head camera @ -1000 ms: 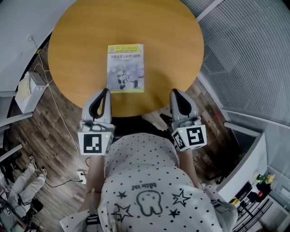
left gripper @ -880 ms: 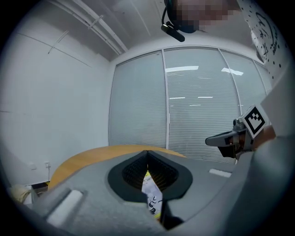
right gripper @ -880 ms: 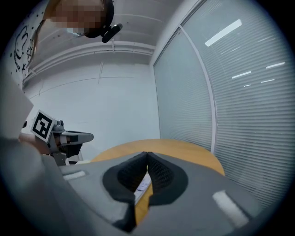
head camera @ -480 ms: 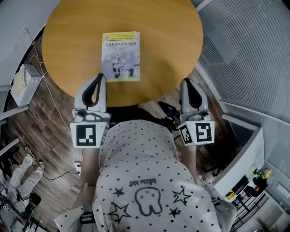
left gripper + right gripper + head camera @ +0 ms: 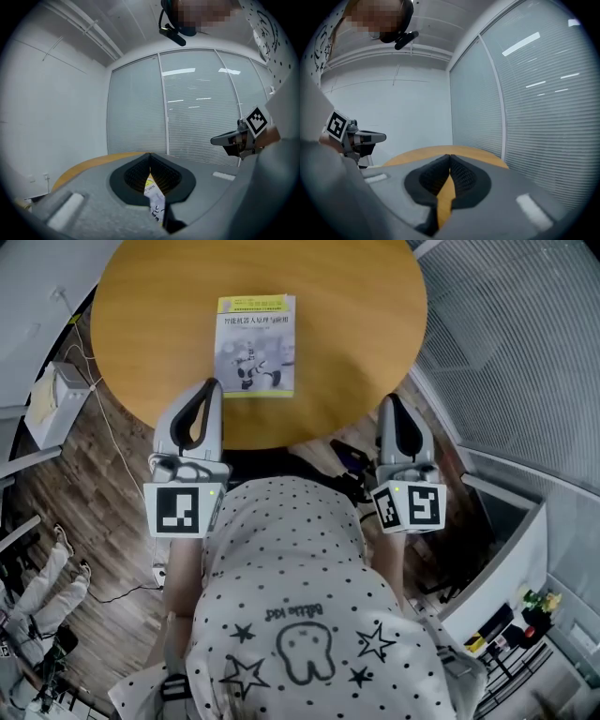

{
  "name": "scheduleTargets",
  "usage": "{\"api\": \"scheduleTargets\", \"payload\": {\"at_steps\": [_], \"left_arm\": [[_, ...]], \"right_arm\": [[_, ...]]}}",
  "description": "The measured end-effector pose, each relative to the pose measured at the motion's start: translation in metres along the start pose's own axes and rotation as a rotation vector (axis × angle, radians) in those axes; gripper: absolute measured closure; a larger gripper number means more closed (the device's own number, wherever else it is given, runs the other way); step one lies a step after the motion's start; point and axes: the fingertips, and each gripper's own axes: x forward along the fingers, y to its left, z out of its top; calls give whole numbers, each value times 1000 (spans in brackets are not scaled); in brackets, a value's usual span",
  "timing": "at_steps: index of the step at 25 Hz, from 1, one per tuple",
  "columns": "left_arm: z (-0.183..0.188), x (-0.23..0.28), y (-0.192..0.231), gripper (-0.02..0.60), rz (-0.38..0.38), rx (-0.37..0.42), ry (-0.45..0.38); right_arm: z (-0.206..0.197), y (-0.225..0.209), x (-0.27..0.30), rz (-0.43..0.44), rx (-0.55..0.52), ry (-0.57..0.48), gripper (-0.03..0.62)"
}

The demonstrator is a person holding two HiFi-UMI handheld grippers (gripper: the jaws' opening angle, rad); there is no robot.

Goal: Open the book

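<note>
Book (image 5: 255, 343) closed, cover up, flat on round wooden table (image 5: 356, 315) toward near rim; left gripper (image 5: 211, 388) clenched empty, tips just beside book's near-left corner; right gripper (image 5: 394, 401) clenched empty, well apart at the rim

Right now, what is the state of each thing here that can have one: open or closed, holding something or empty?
book: closed, lying flat on the table, front cover up.
left claw: shut, empty, tip close to the book's near left corner.
right claw: shut, empty, at the table's near edge, apart from the book.
</note>
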Motion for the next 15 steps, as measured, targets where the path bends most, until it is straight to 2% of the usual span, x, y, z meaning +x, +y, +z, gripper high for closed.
{"api": "scheduleTargets", "payload": {"at_steps": [15], "left_arm": [[3, -3, -6, 571, -2, 5, -16]], "right_arm": [[5, -3, -8, -9, -2, -24, 590]]}}
